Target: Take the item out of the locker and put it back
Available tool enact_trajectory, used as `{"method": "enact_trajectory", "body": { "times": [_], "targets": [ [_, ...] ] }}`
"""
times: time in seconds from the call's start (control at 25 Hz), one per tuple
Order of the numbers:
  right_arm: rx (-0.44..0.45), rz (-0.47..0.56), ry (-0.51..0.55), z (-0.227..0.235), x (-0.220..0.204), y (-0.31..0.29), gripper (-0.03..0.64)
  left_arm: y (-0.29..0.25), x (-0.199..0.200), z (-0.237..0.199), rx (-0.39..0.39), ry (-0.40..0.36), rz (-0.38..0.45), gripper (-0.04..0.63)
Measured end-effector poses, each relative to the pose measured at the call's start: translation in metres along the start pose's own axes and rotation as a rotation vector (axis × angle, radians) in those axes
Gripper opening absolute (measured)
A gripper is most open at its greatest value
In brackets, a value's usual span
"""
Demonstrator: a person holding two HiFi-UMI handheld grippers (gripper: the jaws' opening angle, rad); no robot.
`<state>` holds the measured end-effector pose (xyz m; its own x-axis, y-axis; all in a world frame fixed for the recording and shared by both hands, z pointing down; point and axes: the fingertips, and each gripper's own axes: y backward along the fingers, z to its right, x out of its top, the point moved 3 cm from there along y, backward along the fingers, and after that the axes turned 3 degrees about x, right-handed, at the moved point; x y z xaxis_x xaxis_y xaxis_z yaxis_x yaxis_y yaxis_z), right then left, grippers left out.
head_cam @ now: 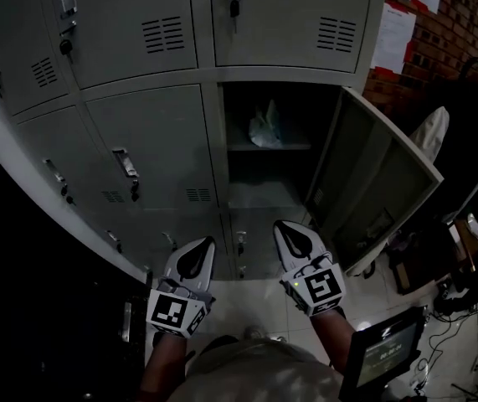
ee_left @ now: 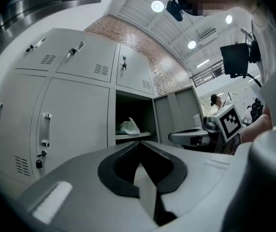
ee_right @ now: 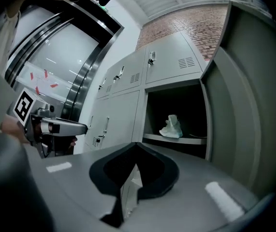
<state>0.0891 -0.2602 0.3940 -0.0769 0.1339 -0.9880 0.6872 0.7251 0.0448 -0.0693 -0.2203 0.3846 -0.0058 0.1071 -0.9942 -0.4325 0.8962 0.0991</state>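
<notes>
A crumpled pale plastic bag lies on the upper shelf of the open locker; it also shows as the bag in the left gripper view and the bag in the right gripper view. Both grippers are held side by side, short of the locker and well below the shelf in the head view. My left gripper is shut and empty, its jaws meeting at the tip. My right gripper is shut too, with nothing between its jaws. Neither touches the bag.
The locker's door swings out to the right of my right gripper. Closed grey lockers fill the left and top. A tablet screen, cables and clutter stand at the lower right, by a brick wall.
</notes>
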Motion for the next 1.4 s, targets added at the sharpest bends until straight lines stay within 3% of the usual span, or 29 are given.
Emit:
{"method": "enact_trajectory", "body": {
  "times": [0.52,0.56,0.64,0.68,0.96,1.2,1.28,1.32,1.36,1.4],
  "targets": [
    [-0.012,-0.002,0.027,0.032,0.012,-0.075,0.002,-0.063,-0.019,-0.046,-0.099,0.081,-0.044,0.006],
    [-0.006,0.004,0.041,0.034,0.014,-0.082,0.037,-0.067,-0.02,-0.048,-0.104,0.088,-0.05,0.006],
    [-0.009,0.014,0.071,0.042,0.018,-0.098,0.258,-0.076,-0.022,-0.053,-0.115,0.103,-0.057,0.006],
    [-0.024,0.017,0.082,0.047,0.021,-0.105,0.314,-0.08,-0.023,-0.054,-0.12,0.106,-0.057,0.006],
    [-0.151,0.006,0.104,0.095,0.031,-0.138,0.386,-0.101,-0.027,-0.06,-0.14,0.106,-0.053,0.006],
    [-0.143,0.017,0.072,0.122,0.037,-0.161,0.355,-0.108,-0.033,-0.065,-0.157,0.095,-0.051,0.006],
    [-0.162,-0.001,0.076,0.13,0.036,-0.167,0.272,-0.109,-0.033,-0.069,-0.154,0.096,-0.035,0.006],
    [-0.174,-0.019,0.079,0.134,0.034,-0.169,0.194,-0.11,-0.031,-0.07,-0.15,0.098,-0.032,0.006],
    [-0.184,-0.038,0.083,0.137,0.032,-0.171,0.075,-0.111,-0.029,-0.072,-0.146,0.099,-0.032,0.006],
    [-0.189,-0.051,0.087,0.139,0.03,-0.171,0.017,-0.111,-0.028,-0.073,-0.143,0.099,-0.035,0.006]
  ]
}}
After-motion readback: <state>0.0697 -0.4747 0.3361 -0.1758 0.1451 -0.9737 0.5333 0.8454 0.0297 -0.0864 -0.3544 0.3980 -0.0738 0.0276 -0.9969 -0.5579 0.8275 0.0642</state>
